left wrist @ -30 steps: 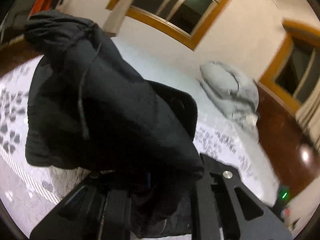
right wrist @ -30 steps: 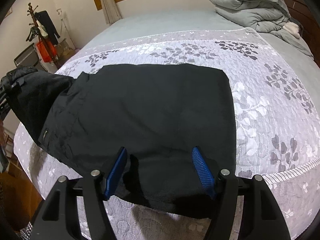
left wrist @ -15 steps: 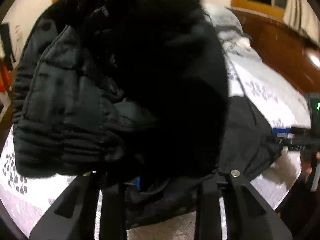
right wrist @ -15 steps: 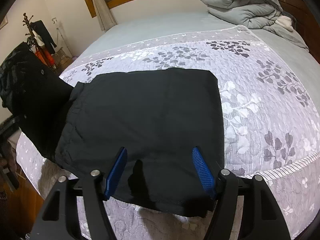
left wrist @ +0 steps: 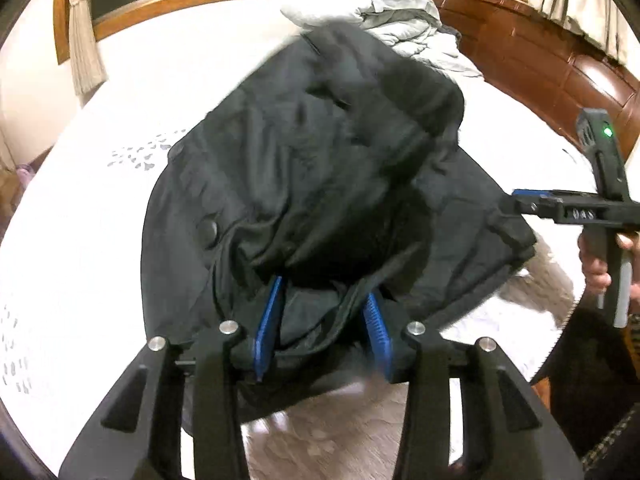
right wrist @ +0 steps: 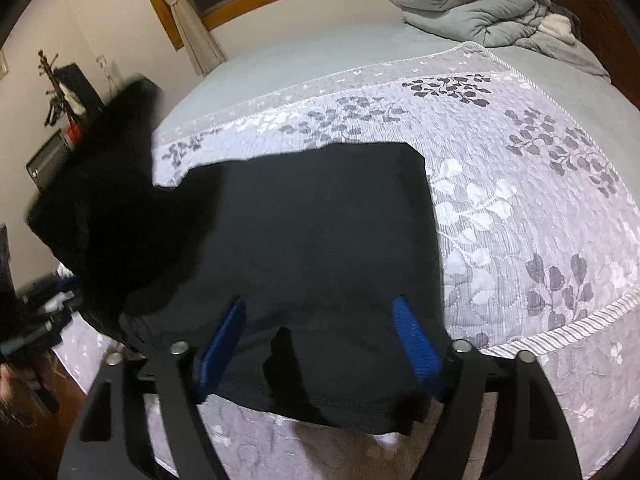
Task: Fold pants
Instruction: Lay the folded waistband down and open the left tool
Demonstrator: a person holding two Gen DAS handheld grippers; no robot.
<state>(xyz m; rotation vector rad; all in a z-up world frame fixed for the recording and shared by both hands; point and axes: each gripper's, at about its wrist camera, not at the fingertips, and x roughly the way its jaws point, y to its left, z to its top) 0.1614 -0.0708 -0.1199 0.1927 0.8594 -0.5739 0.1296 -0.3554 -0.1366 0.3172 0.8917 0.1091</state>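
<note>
Black pants (right wrist: pixel 320 240) lie folded flat on the bed, near its front edge. Their left end (right wrist: pixel 112 200) is raised in a blurred bunch over the flat part. In the left wrist view that bunch (left wrist: pixel 320 160) drapes over my left gripper (left wrist: pixel 324 288). Its jaws are opening, with loose cloth between the blue pads (left wrist: pixel 268 320) and no pinch on it. My right gripper (right wrist: pixel 320 300) hovers over the near hem, its jaws opening wide and nothing pinched. Its fingertip (left wrist: pixel 520 200) shows at the pants' right corner, held by a hand (left wrist: pixel 600 268).
A leaf-patterned grey bedspread (right wrist: pixel 520 220) covers the bed. A crumpled grey duvet (right wrist: pixel 472 4) lies at the far right by the wooden headboard (left wrist: pixel 540 60). A coat rack (right wrist: pixel 56 92) stands left of the bed. The bed's edge runs just under both grippers.
My left gripper swung the bunched end of the pants from the left in over the folded part, and its jaws parted. The right gripper stayed put, with its jaws a little wider.
</note>
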